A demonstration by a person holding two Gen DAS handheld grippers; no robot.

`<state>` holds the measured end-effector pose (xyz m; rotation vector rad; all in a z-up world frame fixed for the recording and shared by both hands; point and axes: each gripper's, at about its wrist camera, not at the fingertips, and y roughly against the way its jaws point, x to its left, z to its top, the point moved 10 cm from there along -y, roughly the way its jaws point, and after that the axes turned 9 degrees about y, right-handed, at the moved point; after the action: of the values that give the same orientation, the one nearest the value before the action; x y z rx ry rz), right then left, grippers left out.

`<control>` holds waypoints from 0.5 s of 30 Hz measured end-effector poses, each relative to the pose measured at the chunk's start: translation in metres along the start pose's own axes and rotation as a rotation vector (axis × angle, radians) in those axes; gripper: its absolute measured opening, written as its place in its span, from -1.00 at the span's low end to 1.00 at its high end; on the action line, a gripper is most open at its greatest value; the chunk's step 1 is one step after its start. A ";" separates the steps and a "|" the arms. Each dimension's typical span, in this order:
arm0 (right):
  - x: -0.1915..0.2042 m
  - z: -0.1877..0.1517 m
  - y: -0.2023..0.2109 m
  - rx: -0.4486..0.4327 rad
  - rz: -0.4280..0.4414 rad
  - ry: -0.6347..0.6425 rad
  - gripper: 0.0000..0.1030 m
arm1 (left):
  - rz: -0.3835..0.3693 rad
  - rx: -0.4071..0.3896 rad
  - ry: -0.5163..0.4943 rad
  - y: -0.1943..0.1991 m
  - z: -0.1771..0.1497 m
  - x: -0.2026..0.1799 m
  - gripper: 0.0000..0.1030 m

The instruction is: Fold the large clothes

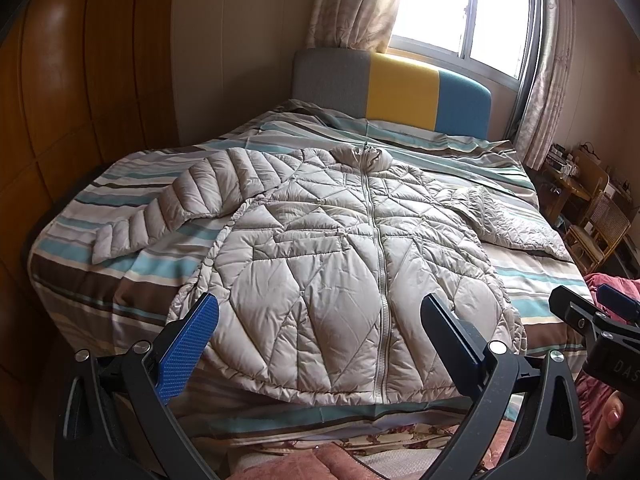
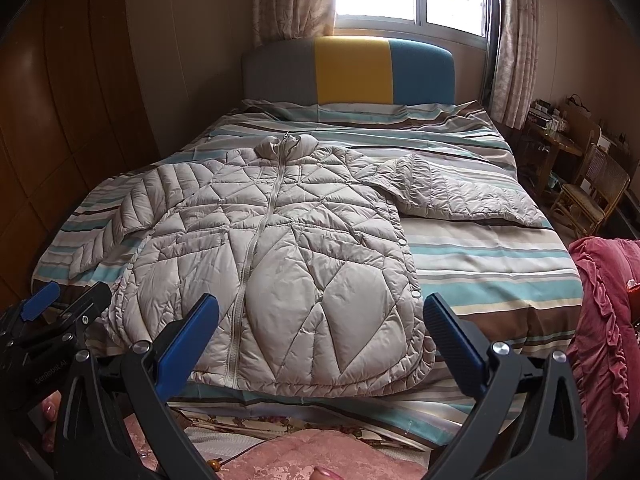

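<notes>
Pale beige quilted jacket [image 1: 332, 248], teal-brown-cream striped bedspread [image 1: 532, 276], grey-yellow-blue headboard [image 1: 392, 92], pink ruffled blanket [image 2: 600, 320]

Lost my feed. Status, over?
Left gripper and right gripper open, empty. Jacket flat on bed, zipped, sleeves out. Nothing blocking.

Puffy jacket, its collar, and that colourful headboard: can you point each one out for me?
puffy jacket [image 1: 320, 264], left wrist view, on the quilted front beside the zip.
collar [image 2: 286, 145], right wrist view, on the raised neck at the zip's top.
headboard [image 2: 352, 70], right wrist view, on its yellow middle panel.
</notes>
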<state>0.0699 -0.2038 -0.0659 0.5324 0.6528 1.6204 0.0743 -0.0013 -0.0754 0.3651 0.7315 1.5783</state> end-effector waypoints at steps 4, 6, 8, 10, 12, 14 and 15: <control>0.000 -0.001 0.000 0.003 0.002 0.000 0.97 | 0.002 0.006 0.001 -0.001 0.000 0.000 0.94; 0.000 0.000 -0.001 0.005 0.003 -0.001 0.97 | 0.004 0.012 0.001 -0.002 0.000 -0.001 0.94; 0.000 -0.001 -0.002 0.008 0.004 -0.002 0.97 | 0.003 0.016 0.003 -0.002 -0.001 -0.002 0.94; 0.000 -0.001 -0.003 0.008 0.005 -0.003 0.97 | 0.003 0.021 0.005 -0.003 0.000 -0.002 0.94; 0.000 -0.001 -0.003 0.009 0.004 -0.003 0.97 | 0.003 0.022 0.005 -0.003 0.000 -0.001 0.94; 0.000 -0.001 -0.003 0.009 0.006 -0.004 0.97 | 0.003 0.023 0.007 -0.003 0.000 -0.001 0.94; 0.000 -0.002 -0.003 0.010 0.005 -0.003 0.97 | 0.003 0.023 0.006 -0.003 0.000 -0.001 0.94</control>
<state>0.0712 -0.2034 -0.0694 0.5445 0.6578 1.6218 0.0769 -0.0026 -0.0773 0.3780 0.7544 1.5755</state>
